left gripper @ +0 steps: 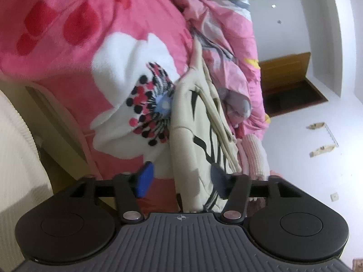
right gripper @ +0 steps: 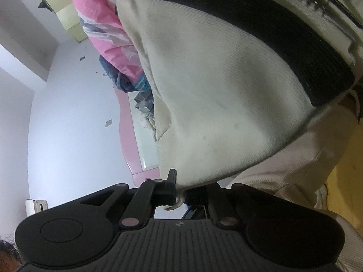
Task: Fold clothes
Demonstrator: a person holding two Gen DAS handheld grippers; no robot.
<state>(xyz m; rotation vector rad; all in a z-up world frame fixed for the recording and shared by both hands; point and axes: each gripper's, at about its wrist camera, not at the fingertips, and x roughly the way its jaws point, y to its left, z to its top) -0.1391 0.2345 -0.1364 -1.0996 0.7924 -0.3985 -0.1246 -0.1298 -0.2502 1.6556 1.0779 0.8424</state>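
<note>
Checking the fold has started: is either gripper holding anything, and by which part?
The right gripper is shut on the cream garment, pinching its edge. The left gripper has open jaws with that cloth between them, not gripped.

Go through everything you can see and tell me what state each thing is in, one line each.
Left gripper: open, cream fabric between its blue pads.
Right gripper: shut on the garment's edge.
Cream garment with black markings: bunched, hanging in folds.
Pink floral blanket: spread out.
Pink quilt: crumpled in a heap.
</note>
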